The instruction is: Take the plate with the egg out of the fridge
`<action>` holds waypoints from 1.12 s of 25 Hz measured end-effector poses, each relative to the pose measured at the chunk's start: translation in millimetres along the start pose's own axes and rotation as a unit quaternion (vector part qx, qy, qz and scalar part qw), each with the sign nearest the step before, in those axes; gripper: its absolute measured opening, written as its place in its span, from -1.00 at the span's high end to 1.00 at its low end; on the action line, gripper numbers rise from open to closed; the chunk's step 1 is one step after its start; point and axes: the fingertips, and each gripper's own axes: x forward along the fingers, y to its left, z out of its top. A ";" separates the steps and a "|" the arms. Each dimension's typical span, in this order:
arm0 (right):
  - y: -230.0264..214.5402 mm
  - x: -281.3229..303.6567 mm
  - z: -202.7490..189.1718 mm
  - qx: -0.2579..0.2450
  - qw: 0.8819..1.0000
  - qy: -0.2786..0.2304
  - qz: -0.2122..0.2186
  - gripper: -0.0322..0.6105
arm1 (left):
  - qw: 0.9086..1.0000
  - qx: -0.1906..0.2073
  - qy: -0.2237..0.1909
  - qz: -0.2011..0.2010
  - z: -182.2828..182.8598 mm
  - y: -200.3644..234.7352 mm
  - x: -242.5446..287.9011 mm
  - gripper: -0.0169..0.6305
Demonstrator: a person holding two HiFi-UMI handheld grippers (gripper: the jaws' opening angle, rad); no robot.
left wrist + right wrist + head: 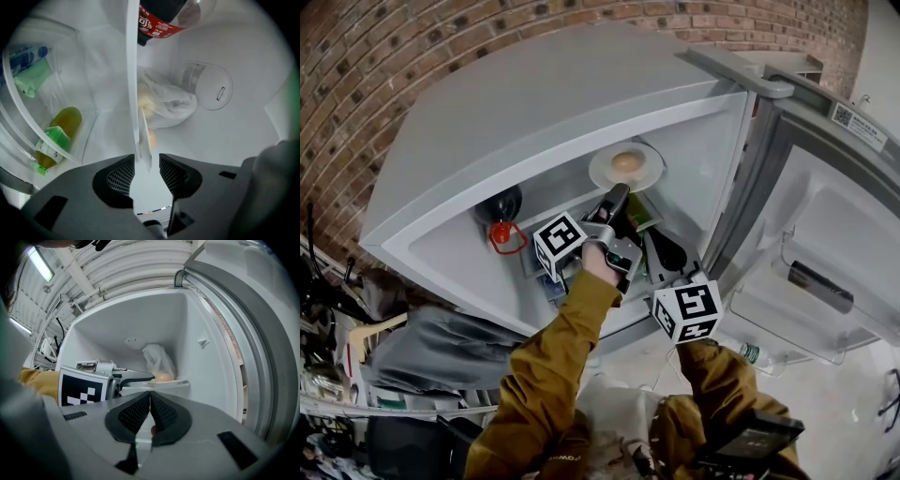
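The left gripper (pixel 143 161) reaches into the fridge (pixel 534 103) with its jaws spread to either side of the plate (pixel 132 70). The near rim runs edge-on into the gap between them. The rim lies close to one pad, but the jaws do not look clamped on it yet. Just beyond the jaw tips, the egg (pixel 625 161) sits loose in the middle of the plate. A crumpled plastic bag (pixel 168 101) lies further ahead of the gripper, with a cola bottle (pixel 159 18) off to one side.

The plate looks stiff, smooth and glazed, so it is probably slick under the pads and moderately heavy. The rim directly in front of the jaws is the natural place to take it, with a deep bite. Held at one edge, the far side will tend to sag. The egg is round and fragile and nothing holds it in place, so I judge any tilt or jerk could roll it off.

The right gripper (pixel 150 399) hangs back outside the fridge, below and beside the left one. Its jaws are pressed together and hold nothing.
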 end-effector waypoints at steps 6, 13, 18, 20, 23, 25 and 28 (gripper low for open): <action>-1.3 0.7 -0.3 0.002 1.000 0.001 -0.001 0.88 | 1.000 -0.006 -0.004 0.021 3.2 4.0 2.3 0.48; -0.6 2.2 -1.6 0.003 1.000 0.002 -0.002 0.88 | 0.998 -0.026 -0.016 0.052 7.3 12.1 4.7 0.48; 0.6 2.5 -2.2 0.004 1.000 0.002 -0.002 0.88 | 0.998 -0.032 -0.014 0.054 6.5 11.3 8.8 0.48; 0.3 2.4 -2.7 0.005 1.000 0.003 -0.003 0.88 | 0.998 -0.031 -0.013 0.057 5.7 11.0 9.9 0.48; -0.5 2.2 -2.1 0.005 1.000 0.003 -0.005 0.88 | 0.998 -0.034 -0.012 0.056 5.6 9.7 11.8 0.49; -0.7 1.8 -2.0 0.004 1.000 0.003 -0.006 0.88 | 0.998 -0.036 -0.012 0.056 6.0 8.9 12.9 0.52; -0.9 1.5 -2.6 0.004 1.000 0.003 -0.006 0.88 | 0.998 -0.036 -0.015 0.058 6.7 6.0 14.0 0.67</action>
